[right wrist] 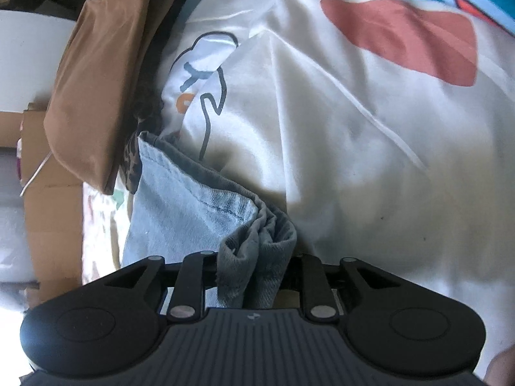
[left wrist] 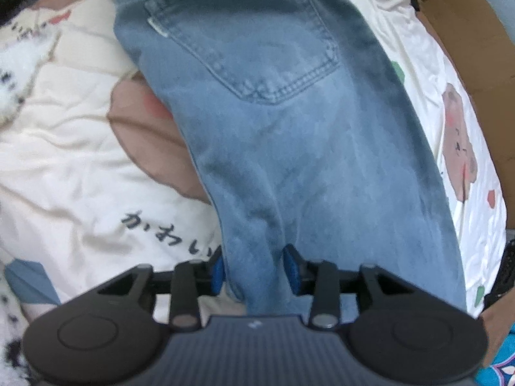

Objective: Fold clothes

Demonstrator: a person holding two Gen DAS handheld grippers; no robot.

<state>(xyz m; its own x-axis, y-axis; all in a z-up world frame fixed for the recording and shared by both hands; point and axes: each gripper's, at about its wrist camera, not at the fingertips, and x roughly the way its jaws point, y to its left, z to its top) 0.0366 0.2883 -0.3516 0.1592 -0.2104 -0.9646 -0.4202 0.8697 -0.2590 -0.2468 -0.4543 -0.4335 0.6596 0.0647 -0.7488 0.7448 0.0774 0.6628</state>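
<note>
Light blue jeans [left wrist: 273, 112] lie back-pocket up on a cream printed bed cover [left wrist: 64, 160] and run from the top of the left wrist view down to my left gripper [left wrist: 254, 268]. A loose fold of denim sits between its blue pads [left wrist: 217, 271], which stand apart at the fold's sides without pinching it. In the right wrist view the jeans' leg [right wrist: 180, 206] ends in a bunched hem [right wrist: 257, 241] that hangs between the fingers of my right gripper [right wrist: 251, 273]. A gap shows beside the right finger; the pads are hidden by the cloth.
A cardboard box [left wrist: 476, 48] borders the bed on the right of the left wrist view, and cardboard [right wrist: 48, 212] also shows at the left of the right wrist view. A brown cloth bundle [right wrist: 96, 96] lies by the hem. A teal patterned cloth [left wrist: 502, 363] sits at the lower right.
</note>
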